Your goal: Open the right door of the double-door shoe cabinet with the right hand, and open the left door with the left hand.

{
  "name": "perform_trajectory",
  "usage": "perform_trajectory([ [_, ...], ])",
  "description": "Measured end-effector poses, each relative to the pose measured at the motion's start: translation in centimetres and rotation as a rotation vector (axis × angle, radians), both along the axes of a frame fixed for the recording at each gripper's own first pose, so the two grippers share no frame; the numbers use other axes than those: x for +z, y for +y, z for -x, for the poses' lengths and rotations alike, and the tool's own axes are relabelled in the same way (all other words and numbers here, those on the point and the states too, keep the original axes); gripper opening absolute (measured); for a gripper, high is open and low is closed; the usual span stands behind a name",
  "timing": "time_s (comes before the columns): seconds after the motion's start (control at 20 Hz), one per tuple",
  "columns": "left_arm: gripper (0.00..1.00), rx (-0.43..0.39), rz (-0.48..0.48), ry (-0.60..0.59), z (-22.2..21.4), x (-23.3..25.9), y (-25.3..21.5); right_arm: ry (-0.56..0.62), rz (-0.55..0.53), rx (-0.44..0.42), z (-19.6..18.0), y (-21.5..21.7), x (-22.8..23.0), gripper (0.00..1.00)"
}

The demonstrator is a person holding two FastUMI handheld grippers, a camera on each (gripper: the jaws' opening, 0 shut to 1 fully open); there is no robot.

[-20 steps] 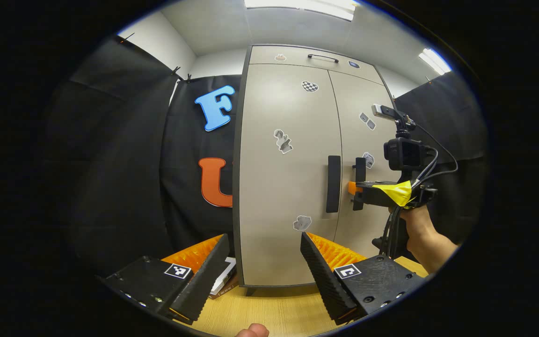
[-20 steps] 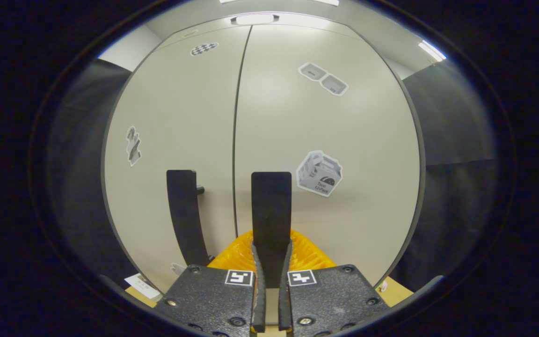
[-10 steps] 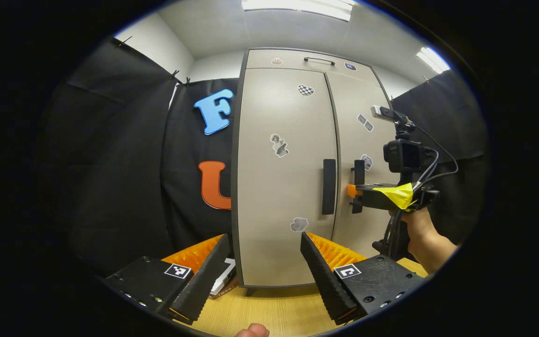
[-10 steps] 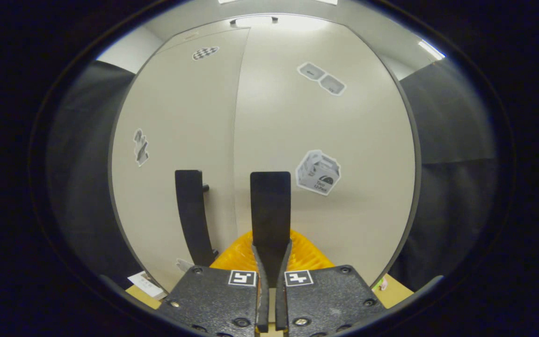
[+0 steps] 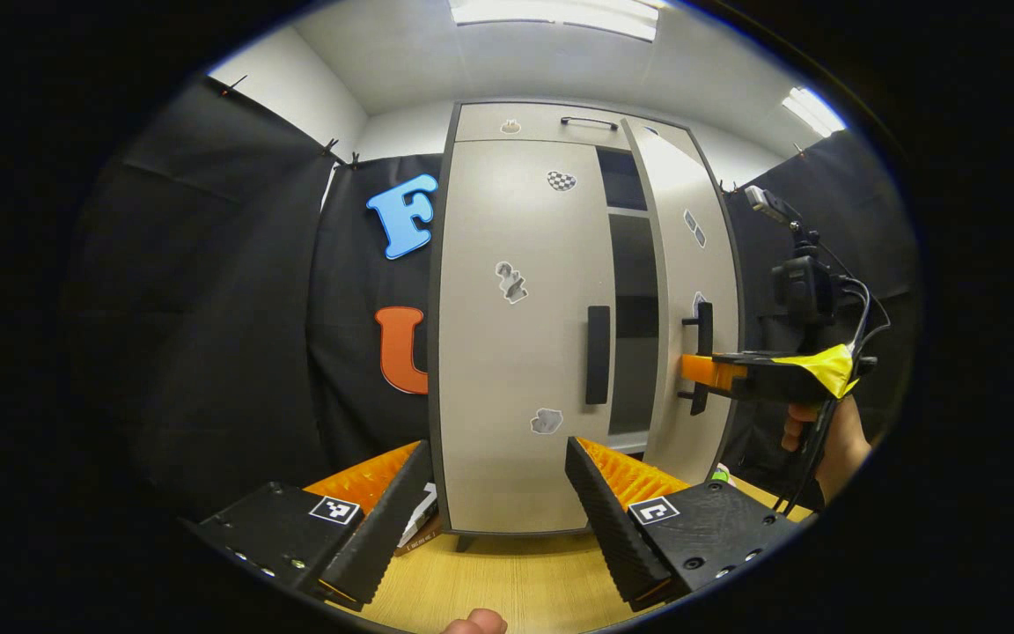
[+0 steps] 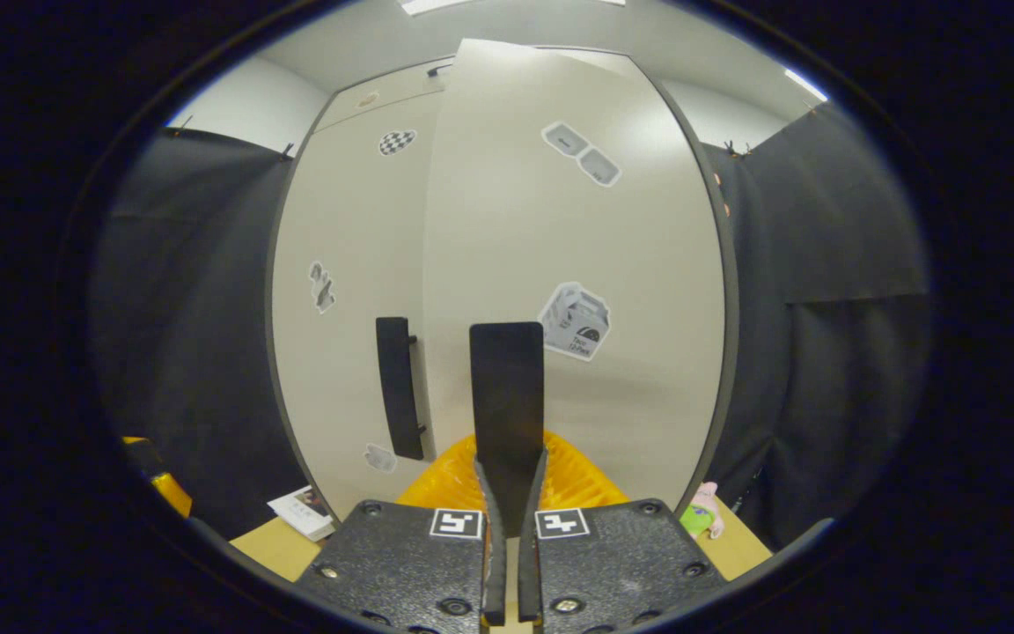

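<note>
The beige shoe cabinet [image 5: 516,352] stands on the table. Its right door [image 5: 692,264] is swung partly out, and a dark gap [image 5: 632,308] shows the inside. The left door [image 5: 507,220] is closed, its black handle [image 5: 598,355] untouched. My left gripper [image 5: 494,493] is open, well short of the cabinet, low in front of the left door. My right gripper [image 5: 694,370], held by a hand [image 5: 824,440], is shut on the right door's handle [image 5: 702,352]. In the right gripper view that handle [image 6: 507,387] stands clamped in my right gripper [image 6: 511,471], with the left door's handle [image 6: 400,387] beside it.
The cabinet rests on a wooden table [image 5: 507,581]. A booklet [image 6: 300,511] lies at its left foot. A small green and pink toy [image 6: 701,515] sits by its right foot. A drawer with a handle [image 5: 589,121] tops the cabinet. Black cloth hangs on both sides.
The right door has swung from closed to partly open, pulled by my right gripper, which moved back and to the right. My left gripper has stayed open, drawing back slightly.
</note>
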State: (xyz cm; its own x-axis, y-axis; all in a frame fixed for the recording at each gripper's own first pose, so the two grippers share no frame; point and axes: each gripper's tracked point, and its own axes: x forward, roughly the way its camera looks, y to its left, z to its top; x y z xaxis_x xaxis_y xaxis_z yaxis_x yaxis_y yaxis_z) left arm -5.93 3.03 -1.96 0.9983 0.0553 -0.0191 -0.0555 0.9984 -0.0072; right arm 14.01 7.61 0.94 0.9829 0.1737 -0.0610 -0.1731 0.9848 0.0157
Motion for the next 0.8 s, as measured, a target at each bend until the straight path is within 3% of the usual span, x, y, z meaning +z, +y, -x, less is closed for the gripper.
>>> perform_trajectory([
  [0.4, 0.95, 0.005, -0.011, -0.010, 0.6, 0.3, -3.4, -0.006, 0.012, 0.039, 1.9, -2.0, 0.5, 0.08],
  [0.8, 0.95, -0.019, -0.009, -0.016, 0.3, 0.6, -6.9, -0.006, 0.022, 0.015, 3.1, -4.8, 0.8, 0.08],
])
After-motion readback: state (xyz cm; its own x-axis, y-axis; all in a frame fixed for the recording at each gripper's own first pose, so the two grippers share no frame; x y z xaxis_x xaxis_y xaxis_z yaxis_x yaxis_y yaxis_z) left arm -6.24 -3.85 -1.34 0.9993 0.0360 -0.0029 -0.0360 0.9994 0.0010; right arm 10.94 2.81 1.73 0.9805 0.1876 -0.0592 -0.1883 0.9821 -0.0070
